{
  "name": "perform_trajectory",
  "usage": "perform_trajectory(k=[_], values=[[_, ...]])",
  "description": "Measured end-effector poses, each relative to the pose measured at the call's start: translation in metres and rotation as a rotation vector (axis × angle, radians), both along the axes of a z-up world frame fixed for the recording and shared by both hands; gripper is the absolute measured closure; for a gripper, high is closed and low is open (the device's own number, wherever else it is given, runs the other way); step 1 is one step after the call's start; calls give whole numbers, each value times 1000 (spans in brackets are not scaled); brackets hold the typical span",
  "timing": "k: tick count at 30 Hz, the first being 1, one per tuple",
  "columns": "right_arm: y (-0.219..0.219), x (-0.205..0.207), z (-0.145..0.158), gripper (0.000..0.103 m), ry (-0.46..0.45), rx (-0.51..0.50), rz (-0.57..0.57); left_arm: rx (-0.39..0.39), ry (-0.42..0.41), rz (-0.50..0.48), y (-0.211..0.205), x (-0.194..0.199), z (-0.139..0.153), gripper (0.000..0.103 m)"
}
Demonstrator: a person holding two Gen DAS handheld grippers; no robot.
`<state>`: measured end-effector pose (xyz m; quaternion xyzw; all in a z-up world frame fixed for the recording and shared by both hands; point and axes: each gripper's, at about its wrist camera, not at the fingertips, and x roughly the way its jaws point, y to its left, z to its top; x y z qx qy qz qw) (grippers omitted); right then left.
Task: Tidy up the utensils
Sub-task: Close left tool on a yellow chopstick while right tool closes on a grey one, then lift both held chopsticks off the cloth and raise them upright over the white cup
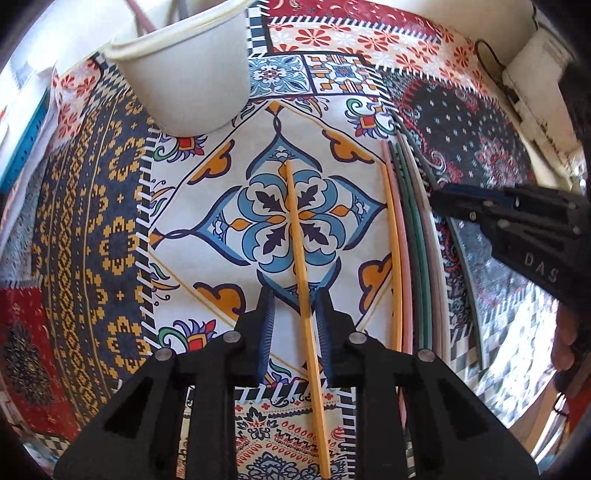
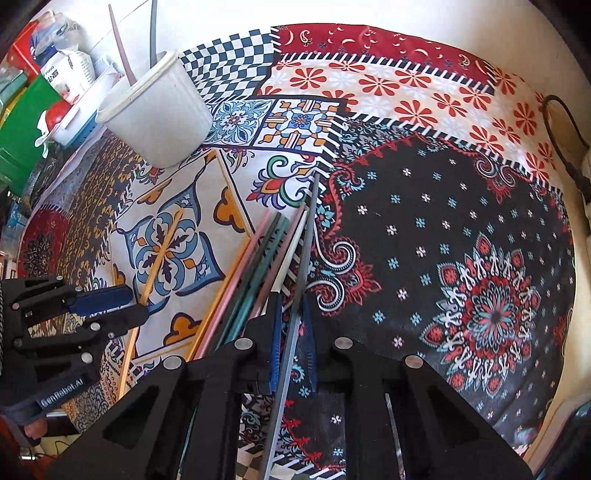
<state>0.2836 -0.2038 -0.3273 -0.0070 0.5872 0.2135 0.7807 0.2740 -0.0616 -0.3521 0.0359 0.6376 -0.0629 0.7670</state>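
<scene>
Left wrist view. Item: left gripper (image 1: 295, 310), black with blue ribbed pads, pointing steeply down at a patchwork tablecloth (image 1: 92, 229). One yellow chopstick (image 1: 301, 258) lies alone on the blue-and-white flower panel and runs between the jaws. The jaws stand narrow but not pressed; a sliver of cloth shows between each pad and the stick, so nothing is pinched.

Item: white cup (image 1: 192, 77), ribbed, upright on the cloth at upper left, well apart from the lone stick.

Item: row of chopsticks (image 1: 410, 240), laid side by side to the right of the yellow one (a second yellow, pink, green and pale ones can be made out). They lie along the seam where the white panel meets the dark one.

Item: right gripper (image 1: 439, 197), entering from the right edge, its tip at the outer side of that row; part of a hand (image 1: 565, 343) shows behind it.

Right wrist view. Item: the right gripper (image 2: 290, 325) again, pointing down at the cloth. A grey chopstick (image 2: 304, 254), the outermost of the row, passes between its blue pads. The jaws are drawn close around it; the left pad looks to touch the stick, the right one seems just clear, though the angle makes it hard to tell.

Item: the white cup (image 2: 159, 118), here with a pink stick (image 2: 122, 51) and a grey stick (image 2: 152, 29) standing in it.

Item: the left gripper (image 2: 114, 299) at lower left, over the lone yellow chopstick.

Background at upper left: boxes and packets, too crowded to list.
</scene>
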Motion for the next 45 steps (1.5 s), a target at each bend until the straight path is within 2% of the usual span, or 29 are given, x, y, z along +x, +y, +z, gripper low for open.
perform_trajectory(k=[5, 10, 12, 18, 32, 45], values=[[3, 0, 0, 95, -10, -19, 20, 42, -17, -8, -11, 3, -2, 82], [5, 0, -2, 97, -11, -13, 4, 45, -33, -32, -17, -1, -3, 99], [3, 2, -2, 98, -5, -6, -3, 54, -34, -35, -21, -1, -3, 99], [-6, 3, 0, 98, 9, 18, -30, 3, -8, 25, -6, 5, -1, 99], [-23, -4, 51, 98, -110, 67, -48, -97, -161, 134, 33, -7, 68, 100], [-13, 1, 109, 99, -264, 112, -63, -105, -318, 183, 53, -13, 130, 100]])
